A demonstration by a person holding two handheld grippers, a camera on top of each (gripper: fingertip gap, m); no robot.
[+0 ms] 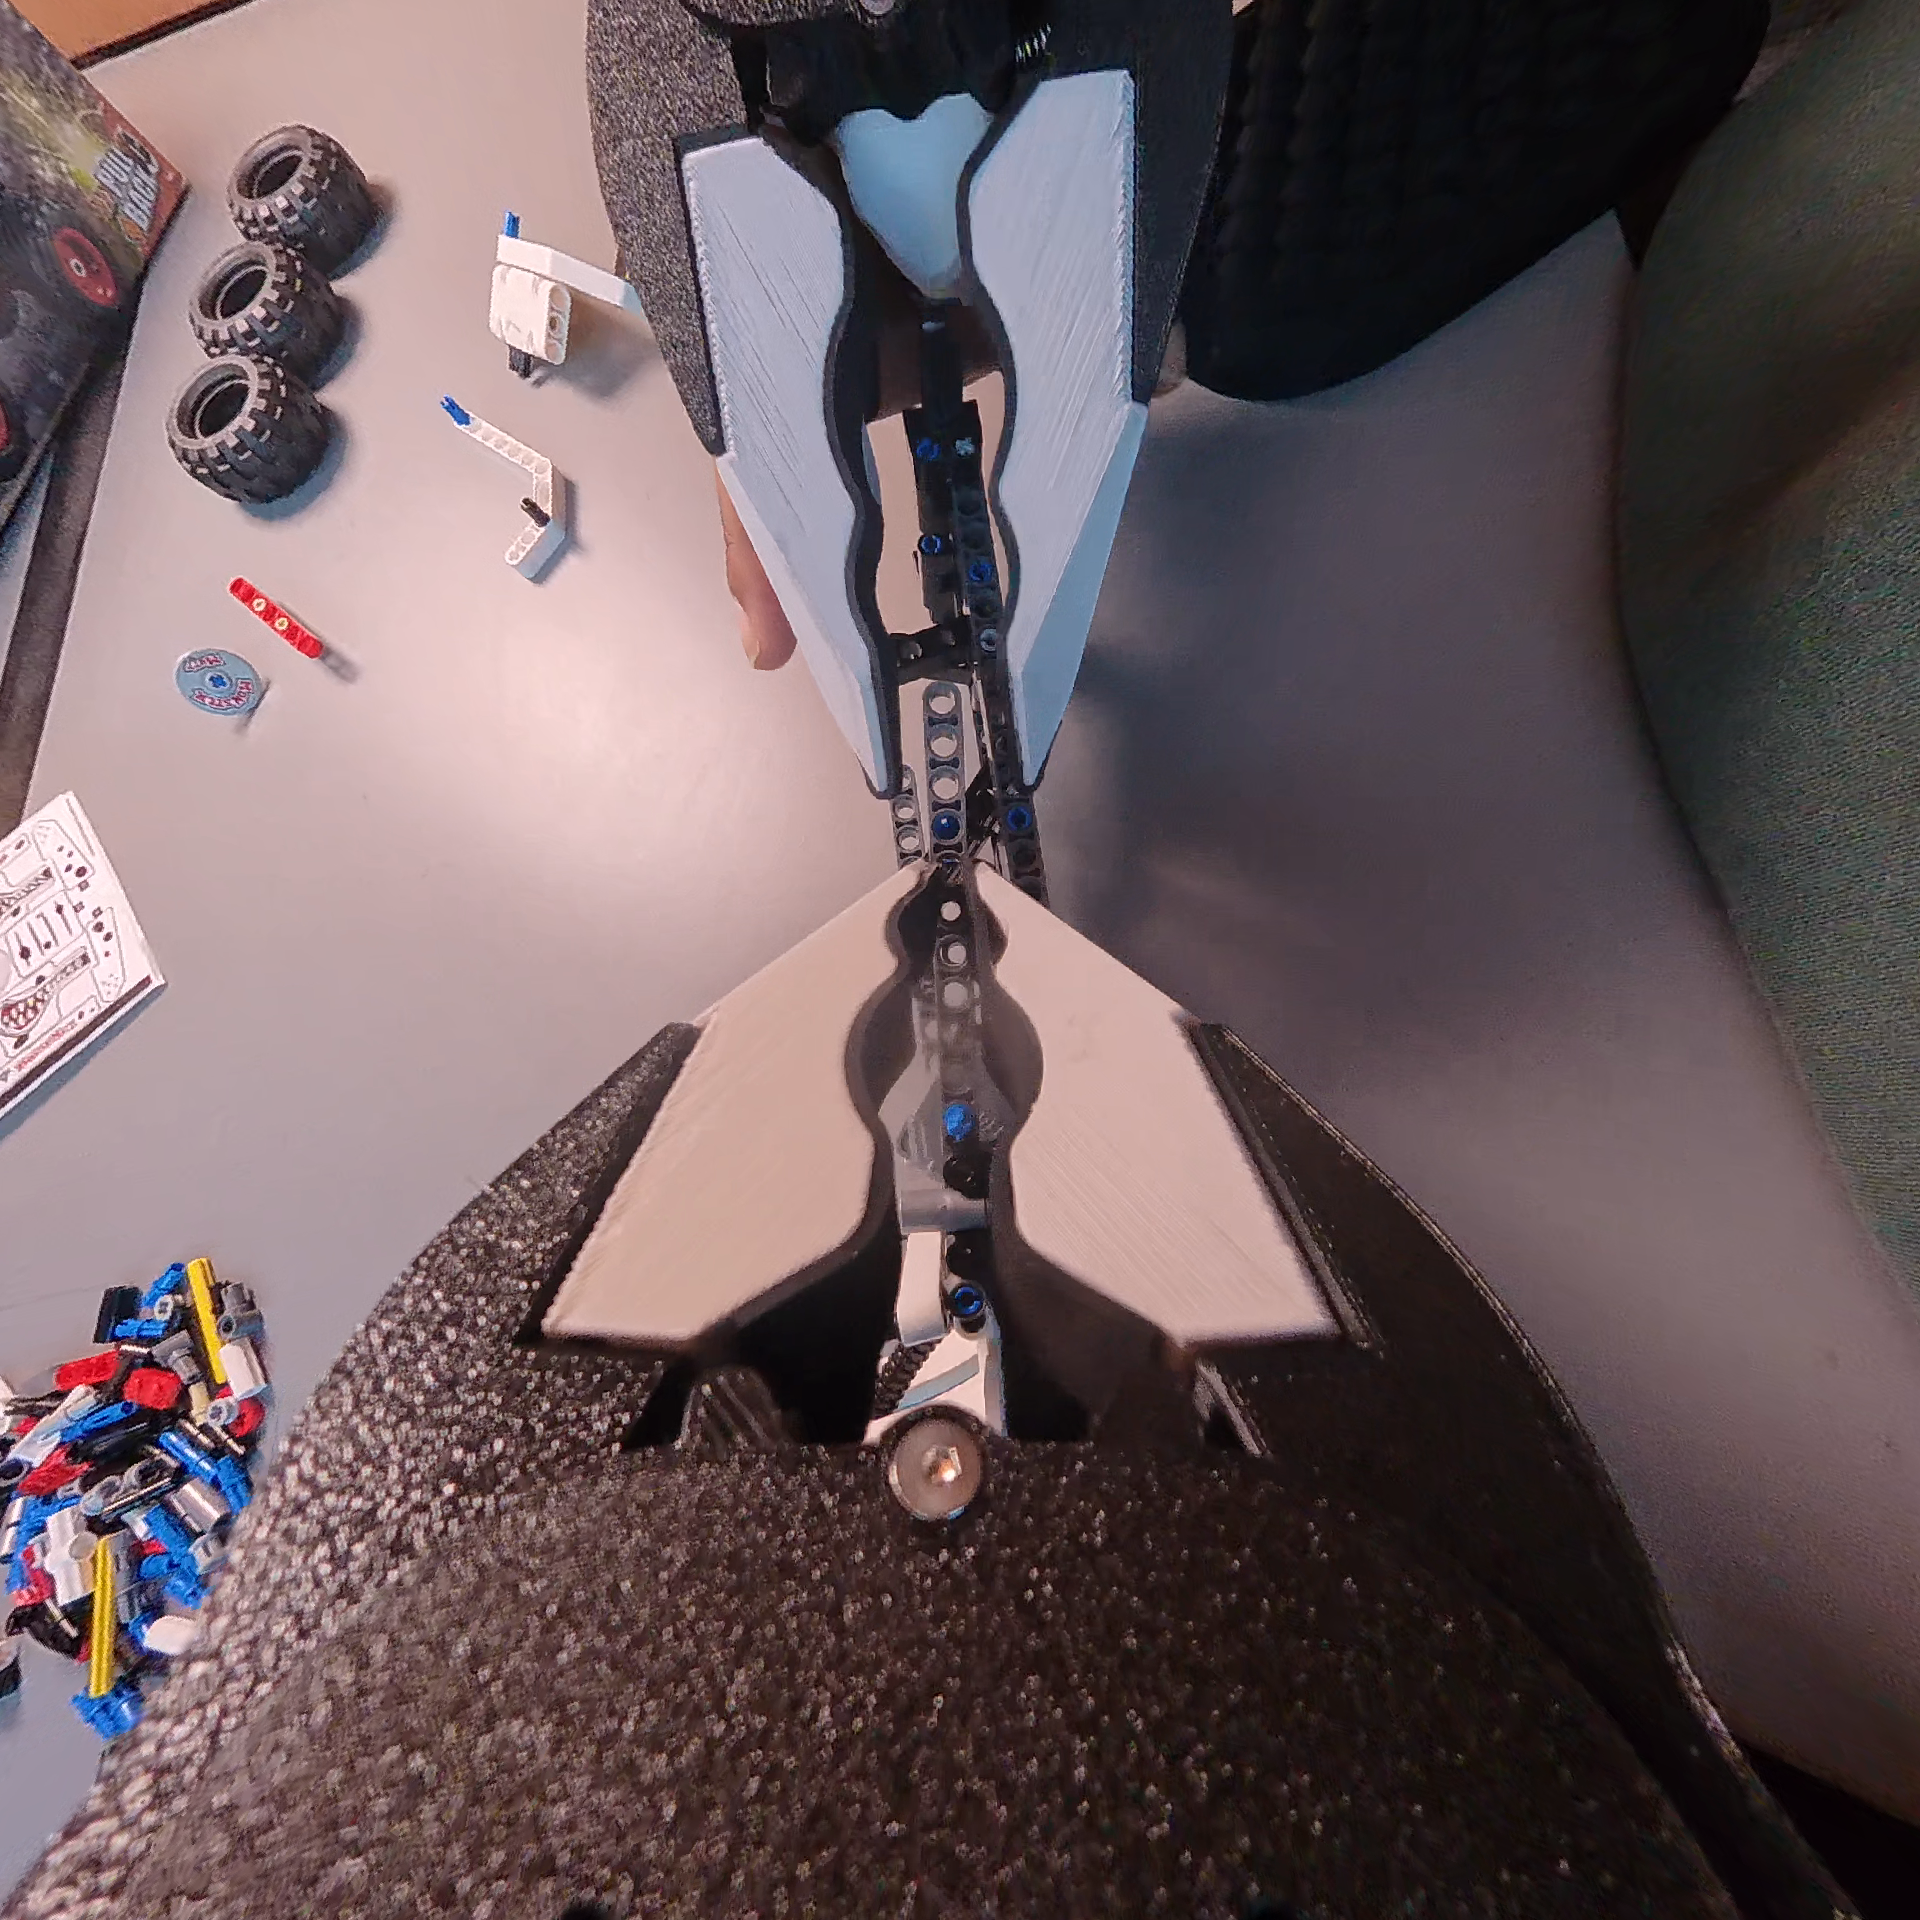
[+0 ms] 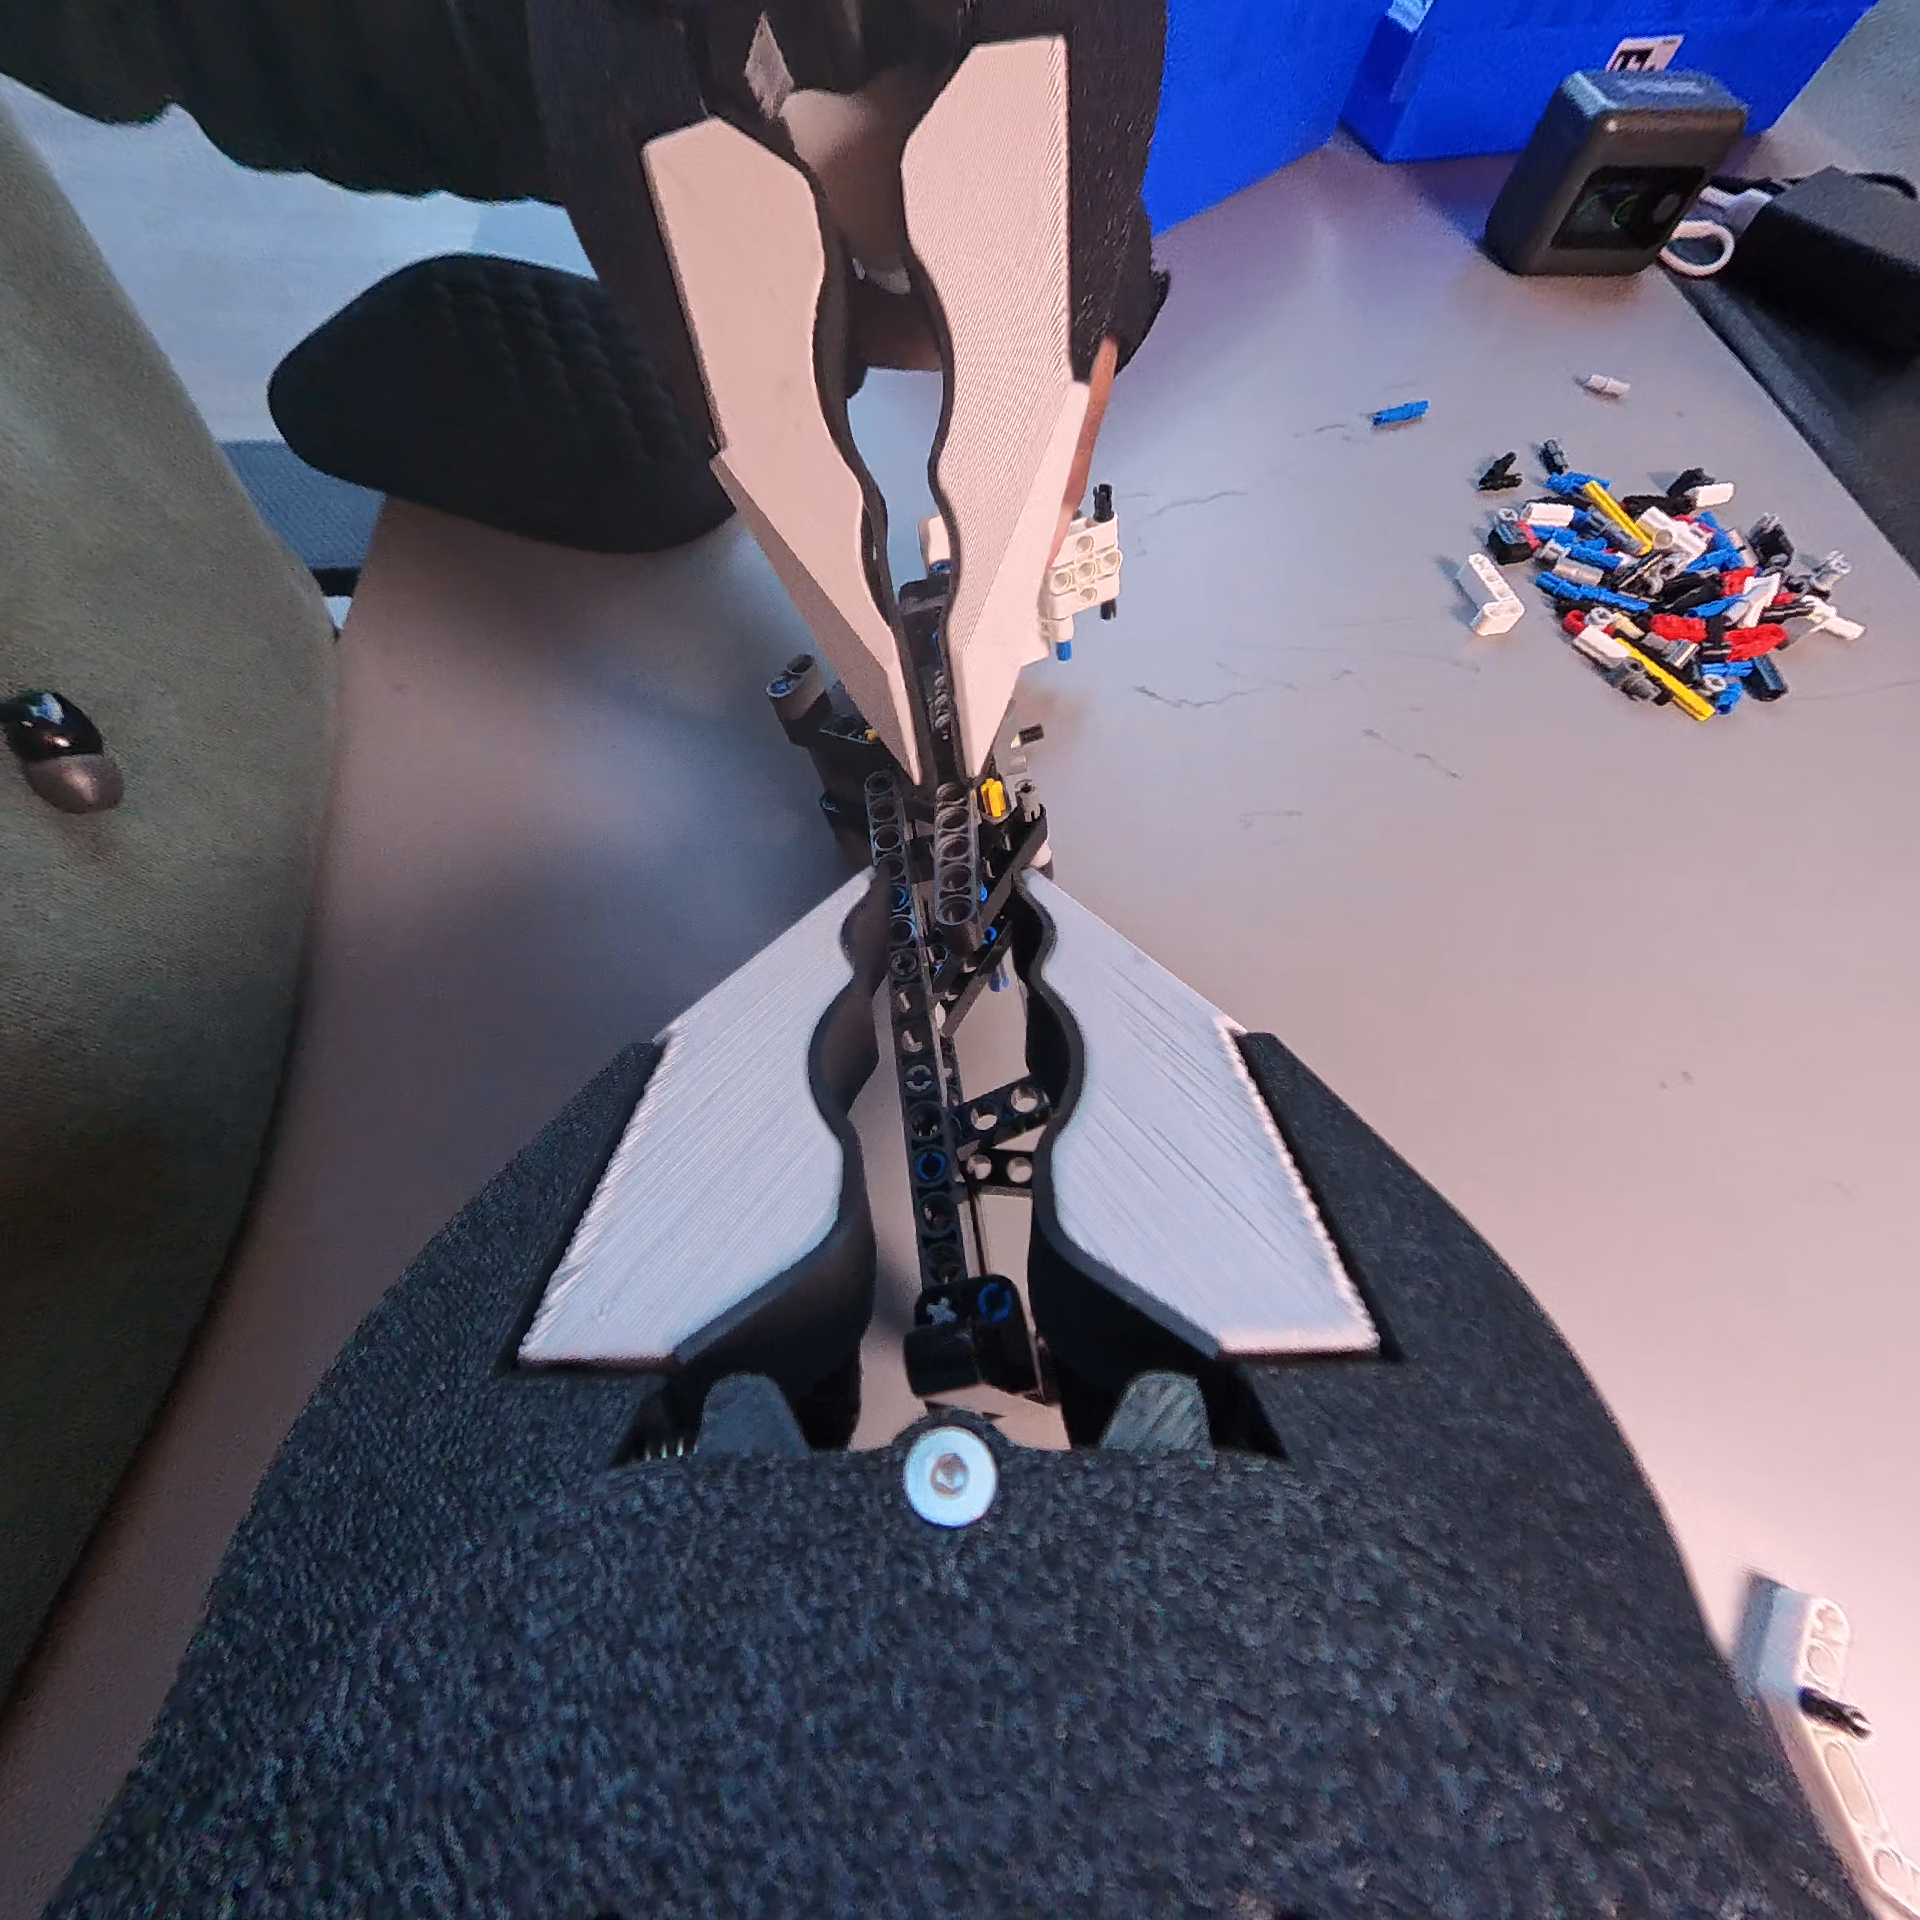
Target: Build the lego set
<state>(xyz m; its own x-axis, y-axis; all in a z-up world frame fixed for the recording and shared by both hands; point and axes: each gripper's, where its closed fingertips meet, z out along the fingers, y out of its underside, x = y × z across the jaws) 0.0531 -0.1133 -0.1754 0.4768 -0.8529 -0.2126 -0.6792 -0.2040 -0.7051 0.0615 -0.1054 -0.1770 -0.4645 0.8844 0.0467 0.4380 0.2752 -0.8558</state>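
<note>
Grey tabletop (image 1: 1351,727) fills both wrist views; green upholstery edges it on one side.

Lego frame (image 1: 940,748), a long assembly of black and grey holed beams with blue pins, sits between the two grippers, which face each other tip to tip. Left gripper (image 1: 948,868): jaws drawn together and clamped on the near end of the frame, beams running back between the fingers toward the camera. Right gripper (image 2: 945,878): jaws likewise closed on the opposite end of the frame, a black beam running down the channel between them. In each view the other gripper comes in from the top, tips nearly touching the view's own tips, with the frame bridging both. Cannot tell whether the frame rests on the table or is lifted clear.

Left wrist view, left of the jaws:
- white angled beam (image 1: 520,488) with blue and black pins, lying flat
- white block sub-assembly (image 1: 540,307), farther up, just beside the far gripper
- three black tyres (image 1: 260,312) in a column, touching one another
- small red beam (image 1: 272,613) and a grey round disc (image 1: 216,683), near each other
- sticker sheet (image 1: 62,935) at the frame edge
- loose parts pile (image 1: 125,1455), blue, red, grey, yellow, low left

Right wrist view, right of the jaws:
- same parts pile (image 2: 1652,582), well apart from the frame
- single blue pin (image 2: 1397,412) beyond it
- dark boxy device (image 2: 1610,177) by blue bins (image 2: 1351,73), top right
</note>
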